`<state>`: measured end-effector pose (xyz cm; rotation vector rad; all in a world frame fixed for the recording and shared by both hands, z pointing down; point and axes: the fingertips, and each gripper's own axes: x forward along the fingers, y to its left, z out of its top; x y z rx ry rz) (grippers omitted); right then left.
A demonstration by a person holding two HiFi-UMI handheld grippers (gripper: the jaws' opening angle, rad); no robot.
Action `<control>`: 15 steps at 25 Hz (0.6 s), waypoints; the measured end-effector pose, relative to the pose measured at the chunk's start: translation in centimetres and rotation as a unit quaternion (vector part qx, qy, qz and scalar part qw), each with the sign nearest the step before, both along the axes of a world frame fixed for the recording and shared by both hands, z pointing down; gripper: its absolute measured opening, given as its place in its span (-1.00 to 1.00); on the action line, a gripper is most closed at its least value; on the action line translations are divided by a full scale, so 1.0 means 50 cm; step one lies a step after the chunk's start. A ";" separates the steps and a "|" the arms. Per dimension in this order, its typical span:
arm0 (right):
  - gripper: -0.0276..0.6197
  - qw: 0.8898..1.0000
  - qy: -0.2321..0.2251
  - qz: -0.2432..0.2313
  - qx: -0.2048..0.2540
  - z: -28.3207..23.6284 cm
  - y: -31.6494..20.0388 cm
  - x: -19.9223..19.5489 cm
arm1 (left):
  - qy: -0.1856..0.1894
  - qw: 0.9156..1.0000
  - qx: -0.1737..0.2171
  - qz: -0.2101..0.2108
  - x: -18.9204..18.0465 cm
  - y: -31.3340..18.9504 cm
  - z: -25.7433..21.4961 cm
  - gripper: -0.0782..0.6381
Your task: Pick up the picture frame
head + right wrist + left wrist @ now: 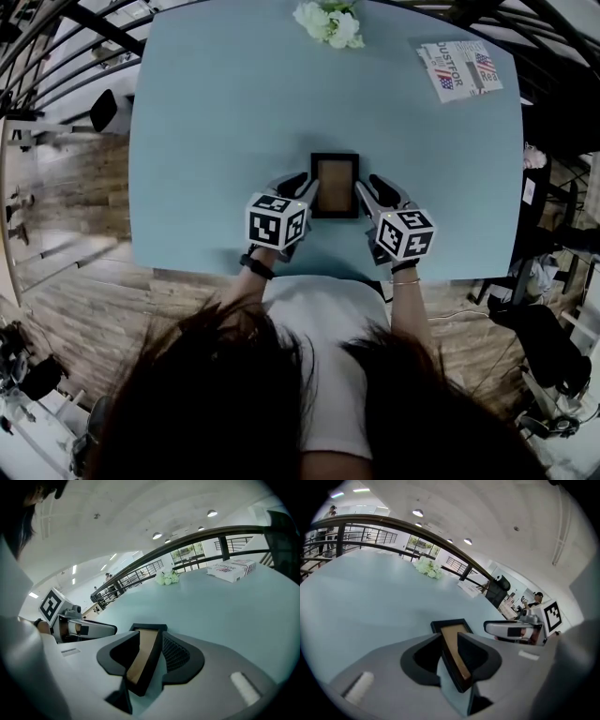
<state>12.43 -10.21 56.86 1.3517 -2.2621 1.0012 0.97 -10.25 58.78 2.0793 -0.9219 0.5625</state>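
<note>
Both my grippers are on the picture frame [335, 185]. It's a small black frame with a brown panel, lying on the pale blue table [216, 122] in the middle of its width and close to the near edge.

The left gripper [302, 191] comes in over the table's near edge. In the left gripper view its jaws [449, 641] are pinched on the frame [451, 629], one jaw on each face of the frame's left side rail. The right gripper [371, 193] does the same on the other side. In the right gripper view its jaws [150, 645] are closed on the frame's [142, 657] right side rail, with the brown panel showing between them.

Each gripper shows up in the other's camera. The right one [506, 629] is across the frame in the left gripper view, and the left one [91, 630] is across it in the right gripper view.

The frame looks flat against the table from the head view. I can't tell if it's clear of the surface.

White flowers [330, 23] sit at the table's far edge, about mid-width. A printed box [459, 68] with red and blue markings is at the table's far right corner. A dark railing [408, 529] runs behind the table's far side. The person's dark hair [216, 403] and white shirt [323, 366] are below the table's near edge.
</note>
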 end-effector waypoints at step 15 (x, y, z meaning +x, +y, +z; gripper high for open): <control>-0.53 0.997 -0.048 0.015 -0.065 0.072 0.011 -0.002 | -0.002 0.999 -0.053 -0.006 0.017 -0.001 0.058 -0.49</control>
